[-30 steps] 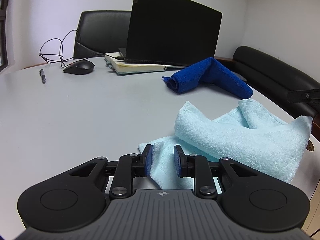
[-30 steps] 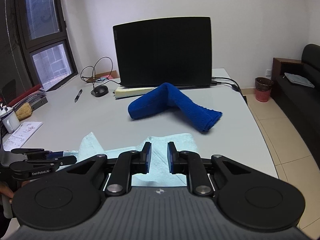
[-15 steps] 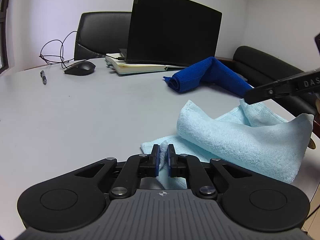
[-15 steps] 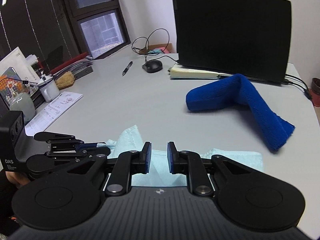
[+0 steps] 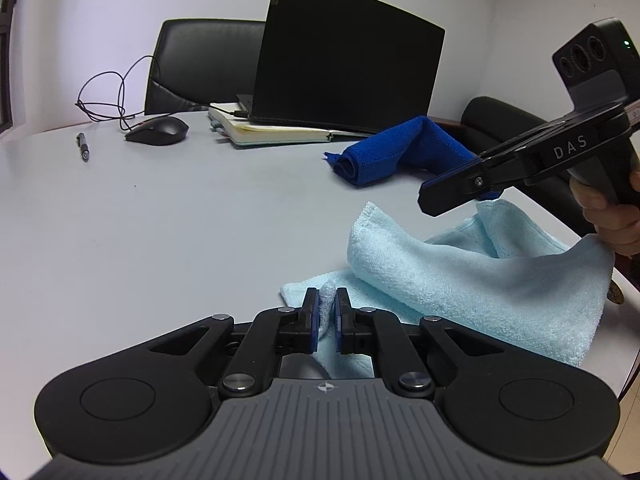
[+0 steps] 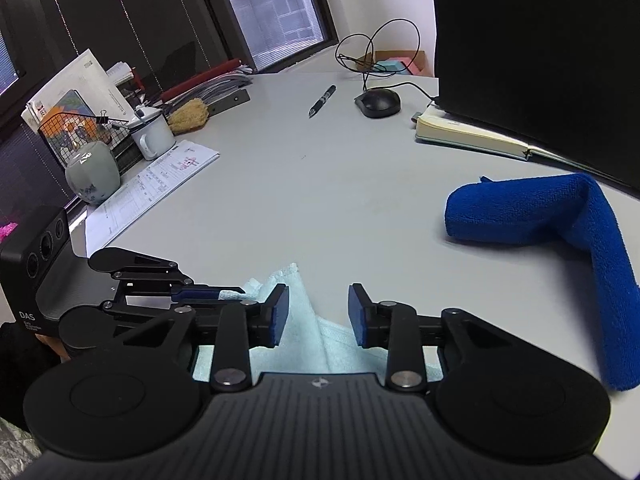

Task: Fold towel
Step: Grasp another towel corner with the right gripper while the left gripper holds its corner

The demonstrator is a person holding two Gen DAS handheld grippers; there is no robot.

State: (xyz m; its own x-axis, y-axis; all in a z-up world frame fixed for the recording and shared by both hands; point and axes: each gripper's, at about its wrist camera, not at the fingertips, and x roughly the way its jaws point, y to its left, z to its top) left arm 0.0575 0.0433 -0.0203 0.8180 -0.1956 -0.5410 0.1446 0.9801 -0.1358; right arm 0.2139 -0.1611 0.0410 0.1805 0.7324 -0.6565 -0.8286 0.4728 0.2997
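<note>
A light blue towel (image 5: 460,280) lies crumpled on the grey table (image 5: 180,240), with one fold standing up toward the right. My left gripper (image 5: 328,308) is shut on a near corner of it, and a tuft of cloth shows between the pads. In the right wrist view the same towel (image 6: 304,320) lies under my right gripper (image 6: 318,312). Its jaws are opening and the pads touch nothing. From the left wrist view the right gripper (image 5: 430,196) hangs just above the towel's far fold. The left gripper (image 6: 236,291) sits close beside it on the left.
A rolled dark blue towel (image 5: 404,152) lies beyond, in front of a laptop (image 5: 348,60) on a notebook (image 5: 272,132). A mouse (image 5: 158,130), cable and pen (image 5: 83,146) are at far left. Mug (image 6: 154,134), jar (image 6: 92,176) and papers (image 6: 160,184) line the window side. The table edge runs close on the right.
The left gripper closed on the towel corner and stayed put. The right gripper swung round to the left, came into the left wrist view above the towel, and its jaws widened.
</note>
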